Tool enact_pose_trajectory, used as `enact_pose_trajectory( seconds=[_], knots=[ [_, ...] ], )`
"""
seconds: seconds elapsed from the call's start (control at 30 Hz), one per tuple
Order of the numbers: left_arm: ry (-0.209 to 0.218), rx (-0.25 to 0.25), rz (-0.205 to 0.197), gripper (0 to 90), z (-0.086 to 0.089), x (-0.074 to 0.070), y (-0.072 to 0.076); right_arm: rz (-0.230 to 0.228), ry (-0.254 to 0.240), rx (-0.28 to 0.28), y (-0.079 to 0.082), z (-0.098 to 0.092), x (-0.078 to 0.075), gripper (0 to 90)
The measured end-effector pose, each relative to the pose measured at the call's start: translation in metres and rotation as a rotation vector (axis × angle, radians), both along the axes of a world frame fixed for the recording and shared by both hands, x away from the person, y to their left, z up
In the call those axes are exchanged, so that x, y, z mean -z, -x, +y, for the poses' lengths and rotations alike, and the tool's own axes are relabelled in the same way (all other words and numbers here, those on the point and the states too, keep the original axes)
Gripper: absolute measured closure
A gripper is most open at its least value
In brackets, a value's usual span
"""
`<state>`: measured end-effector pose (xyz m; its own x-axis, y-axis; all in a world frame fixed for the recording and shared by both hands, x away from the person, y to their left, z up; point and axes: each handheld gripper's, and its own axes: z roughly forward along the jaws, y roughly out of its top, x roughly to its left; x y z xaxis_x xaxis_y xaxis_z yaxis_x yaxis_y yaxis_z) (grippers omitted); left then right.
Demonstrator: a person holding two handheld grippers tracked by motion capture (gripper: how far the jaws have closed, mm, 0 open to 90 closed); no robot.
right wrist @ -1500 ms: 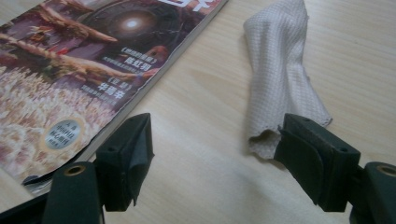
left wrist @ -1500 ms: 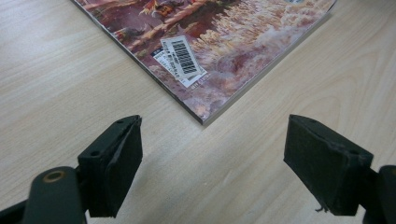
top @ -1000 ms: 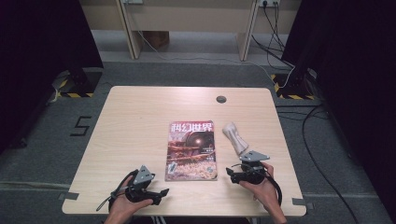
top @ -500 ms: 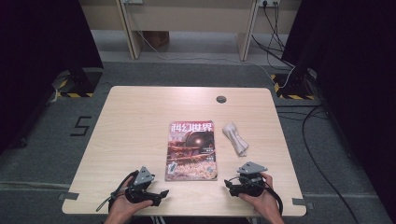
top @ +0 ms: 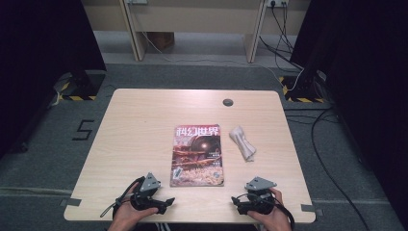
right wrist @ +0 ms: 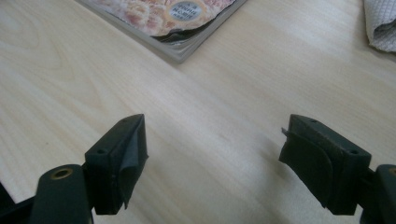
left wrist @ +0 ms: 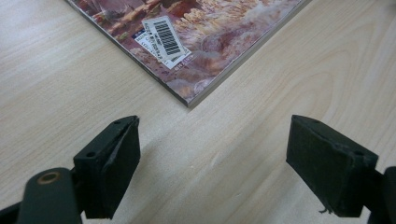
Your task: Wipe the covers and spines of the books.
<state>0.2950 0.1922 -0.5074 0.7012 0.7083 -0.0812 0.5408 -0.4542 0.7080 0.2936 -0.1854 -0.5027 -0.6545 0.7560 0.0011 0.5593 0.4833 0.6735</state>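
Magazine [top: 197, 155] lies centre frame in the high view, long axis running bottom-to-top.
Left gripper [top: 166, 200] and right gripper [top: 235, 199] both spread wide and empty, flanking its bottom corners; left sits nearer.

Magazine [top: 197, 155] mid-table [top: 134, 125], cloth [top: 242, 142] just right of it

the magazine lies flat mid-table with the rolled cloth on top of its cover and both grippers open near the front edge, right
Not quite: the rolled cloth lies on the bare table beside the magazine, apart from it, as the high view shows. The left gripper and right gripper are open.
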Motion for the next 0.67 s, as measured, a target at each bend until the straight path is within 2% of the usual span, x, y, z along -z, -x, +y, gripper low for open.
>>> enact_pose_trajectory(
  seconds=[0.13,0.67],
  knots=[
    [-0.008,0.003,0.003,17.1,-0.0004,0.0005,0.0002,0.008,0.024,0.004,0.0042,-0.0006,0.0014,20.7],
    [-0.009,0.006,0.006,17.1,-0.001,0.0007,0.0,0.022,0.03,0.015,0.0051,0.0004,0.0022,18.6]
  ],
)
